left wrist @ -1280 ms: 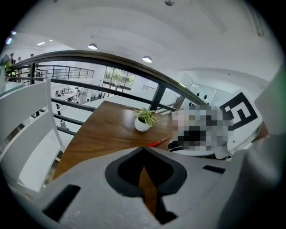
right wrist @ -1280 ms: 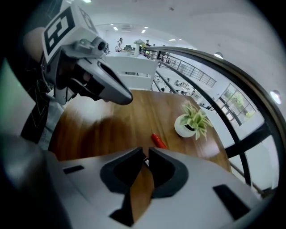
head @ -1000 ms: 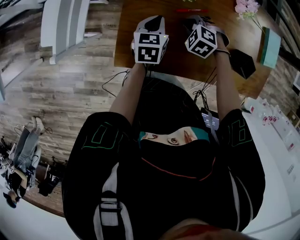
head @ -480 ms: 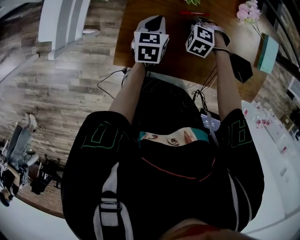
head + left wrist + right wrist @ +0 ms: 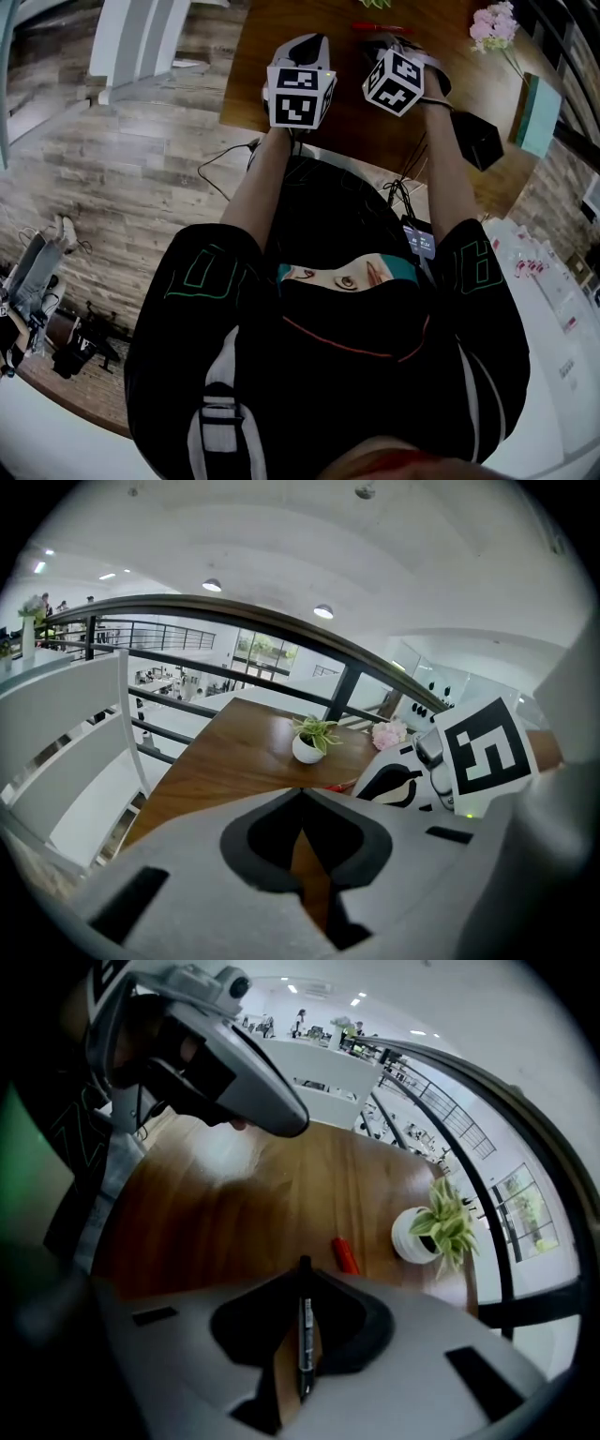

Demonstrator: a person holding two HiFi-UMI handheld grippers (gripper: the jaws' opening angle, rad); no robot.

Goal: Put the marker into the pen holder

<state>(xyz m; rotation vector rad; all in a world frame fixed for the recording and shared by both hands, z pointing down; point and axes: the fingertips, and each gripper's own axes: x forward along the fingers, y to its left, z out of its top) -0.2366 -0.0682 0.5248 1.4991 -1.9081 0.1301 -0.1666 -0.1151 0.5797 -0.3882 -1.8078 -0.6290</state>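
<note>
**Right gripper** [image 5: 303,1277]: you are clamping the marker [image 5: 305,1344] between closed jaws. The dark barrel is running lengthwise along the jaw line. I cannot tell which end is the cap.

**Left gripper** [image 5: 302,810]: the jaws are resting together with only a sliver of wood showing through, and they are carrying nothing.

**Position:** you are holding both grippers side by side over the near part of the table [image 5: 352,112], clear of its surface.

**Pen holder:** no view is showing it for certain. A black object [image 5: 476,139] is sitting at the table's right edge, beside your right forearm. It may be the holder, but this is unconfirmed.

**Also on the table:** a red pen-like item [image 5: 345,1254] near a small potted plant [image 5: 433,1227], and pink flowers [image 5: 494,21] at the far right.

**Judgement:** you are carrying the marker to the holder. The pickup looks done and the insertion is not yet begun, so the task is roughly half complete.

**Doing this step well:**
- Swing the right gripper toward the holder until its opening is showing in the right gripper view, and only then descend.
- Tip the wrist so the barrel is pointing down into the opening rather than lying flat.
- Be lowering slowly, and part the jaws only once the leading end is inside the rim.
- If you release while the marker is high or tilted, it will likely glance off the rim or knock a light holder over.
- The left gripper is free, so consider steadying the holder with it.
</note>
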